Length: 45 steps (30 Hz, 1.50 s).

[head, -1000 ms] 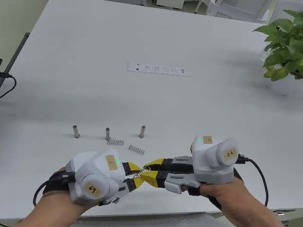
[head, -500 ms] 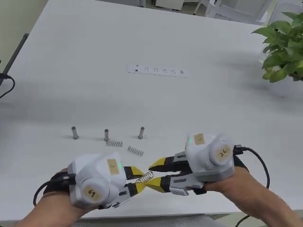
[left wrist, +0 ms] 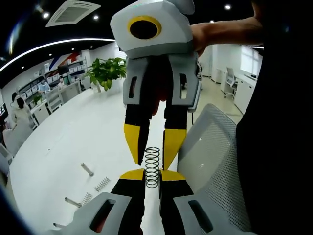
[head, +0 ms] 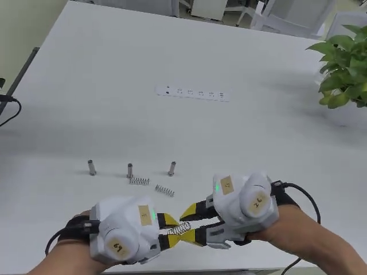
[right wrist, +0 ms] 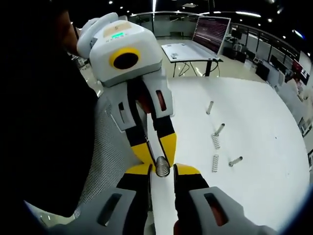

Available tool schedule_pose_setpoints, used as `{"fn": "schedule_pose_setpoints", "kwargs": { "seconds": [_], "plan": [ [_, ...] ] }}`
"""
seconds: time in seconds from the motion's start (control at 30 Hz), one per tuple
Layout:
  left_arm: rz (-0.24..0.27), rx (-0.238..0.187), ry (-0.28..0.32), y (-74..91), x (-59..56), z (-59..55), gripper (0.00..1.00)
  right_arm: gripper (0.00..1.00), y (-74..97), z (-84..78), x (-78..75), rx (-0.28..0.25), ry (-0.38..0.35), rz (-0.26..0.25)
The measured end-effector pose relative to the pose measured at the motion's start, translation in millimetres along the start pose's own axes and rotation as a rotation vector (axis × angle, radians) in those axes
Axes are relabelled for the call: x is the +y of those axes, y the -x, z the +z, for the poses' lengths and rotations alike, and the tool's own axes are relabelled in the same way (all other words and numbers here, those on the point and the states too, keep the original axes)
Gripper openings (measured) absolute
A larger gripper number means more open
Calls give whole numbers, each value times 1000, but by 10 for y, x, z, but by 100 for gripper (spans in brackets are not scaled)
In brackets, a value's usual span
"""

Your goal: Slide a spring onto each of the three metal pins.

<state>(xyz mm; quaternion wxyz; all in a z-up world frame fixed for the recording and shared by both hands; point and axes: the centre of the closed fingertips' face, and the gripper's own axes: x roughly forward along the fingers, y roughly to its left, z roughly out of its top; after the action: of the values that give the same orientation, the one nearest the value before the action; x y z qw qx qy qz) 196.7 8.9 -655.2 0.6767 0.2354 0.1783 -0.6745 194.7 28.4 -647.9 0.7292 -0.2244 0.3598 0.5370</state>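
A wide white table (head: 258, 143) runs away from the viewer. A leafy plant (head: 344, 69) stands at its far right. At the near edge two hand-held grippers face each other tip to tip, the left gripper (head: 171, 230) coming in from the left and the right gripper (head: 188, 226) from the right. A white power strip (head: 192, 93) lies flat farther back.

Between the strip and the grippers, three short metal pins (head: 130, 170) stand upright in a row, well apart, all bare. Two loose springs (head: 139, 181) lie on their sides just in front of the middle and right pins. A third, the held spring (head: 181, 228), hangs in the air between the gripper tips, above the near edge of the table.

The held spring looks very light, thin-wired and springy. It would likely squash, bend or flick away under a hard pinch, and its round coils may roll. The safest hold seems to be a gentle pinch across the coils near one end, leaving the other end free to meet a pin.

In the left gripper view, the left jaws are nearly together, pinching one end of the held spring. The right jaws are spread, flanking its other end with gaps on both sides and not gripping it.
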Motion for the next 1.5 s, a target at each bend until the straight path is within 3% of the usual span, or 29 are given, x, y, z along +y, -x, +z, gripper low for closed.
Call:
{"fn": "schedule_pose_setpoints", "kwargs": {
  "seconds": [0.27,0.67,0.8,0.93,1.1,1.33,1.5],
  "plan": [
    [-24,5,-22,-9,-52,-18,2,9,-29,-19,63,39,86,39],
    [-17,-19,32,-17,-29,-26,3,8,-25,-30,50,32,82,24],
    [8,-29,75,4,43,-36,5,8,-7,-39,-13,18,44,0],
    [30,-22,105,58,117,-116,11,8,25,-115,-53,23,30,-16],
    [74,-36,170,162,246,-187,12,8,56,-183,-119,24,3,-40],
    [162,-52,241,332,460,-302,18,8,47,-273,-203,31,-37,-70],
    [233,-51,294,498,625,-445,23,8,41,-302,-242,42,-46,-79]
  ]
}}
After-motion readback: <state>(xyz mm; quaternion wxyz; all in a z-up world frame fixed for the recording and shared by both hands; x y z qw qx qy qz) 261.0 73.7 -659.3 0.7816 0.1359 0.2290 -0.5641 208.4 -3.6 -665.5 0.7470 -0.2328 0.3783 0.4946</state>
